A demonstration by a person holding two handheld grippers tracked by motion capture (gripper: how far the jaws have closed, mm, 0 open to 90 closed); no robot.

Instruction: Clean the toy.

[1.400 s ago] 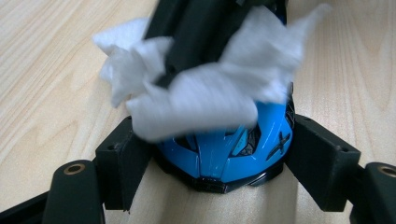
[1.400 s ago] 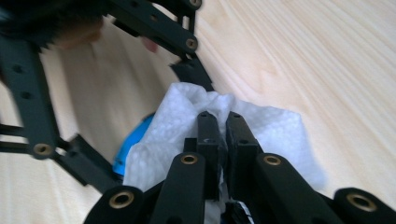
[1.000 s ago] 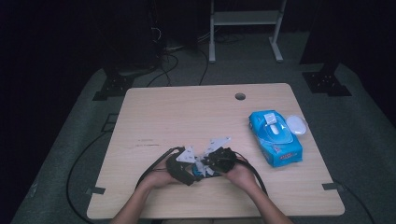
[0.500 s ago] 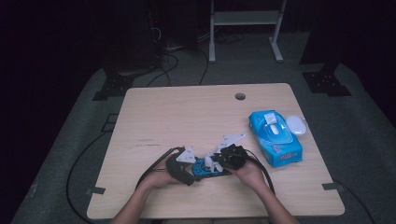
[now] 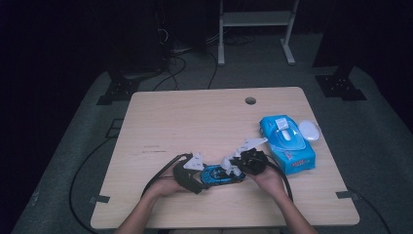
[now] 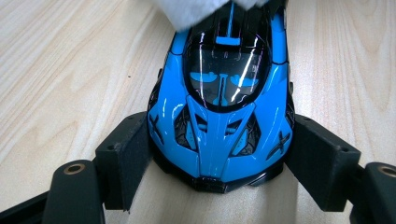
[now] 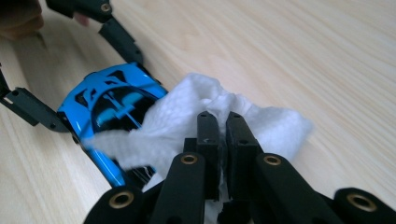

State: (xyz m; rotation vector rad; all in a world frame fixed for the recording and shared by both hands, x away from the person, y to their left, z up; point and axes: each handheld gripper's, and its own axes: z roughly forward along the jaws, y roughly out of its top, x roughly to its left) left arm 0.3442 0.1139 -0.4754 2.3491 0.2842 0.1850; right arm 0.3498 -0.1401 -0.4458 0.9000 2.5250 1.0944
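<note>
between the left gripper (image 6: 212, 179)'s fingers (image 6: 123, 156) the blue toy car (image 6: 219, 102) sits clamped by its nose on the surface (image 5: 195, 117). the right gripper (image 7: 223, 135), fingers pressed together on a white wipe (image 7: 187, 116), has slid rightward off the car's middle toward its tail, so that wiping pass looks nearly done. beyond, the wipe pack (image 5: 287, 142) lies near.

Dark recording lab or studio, one lit work table.

Light wooden table (image 5: 195, 122) with a cable hole (image 5: 250, 101) stands on grey carpet (image 5: 73, 161); black surroundings hold stand bases (image 5: 339, 83), a white metal frame (image 5: 255, 19) and loose cables (image 5: 185, 58) (some taped to the floor). Cabled handheld grippers at the table suggest a data-collection setup, not a home.
</note>
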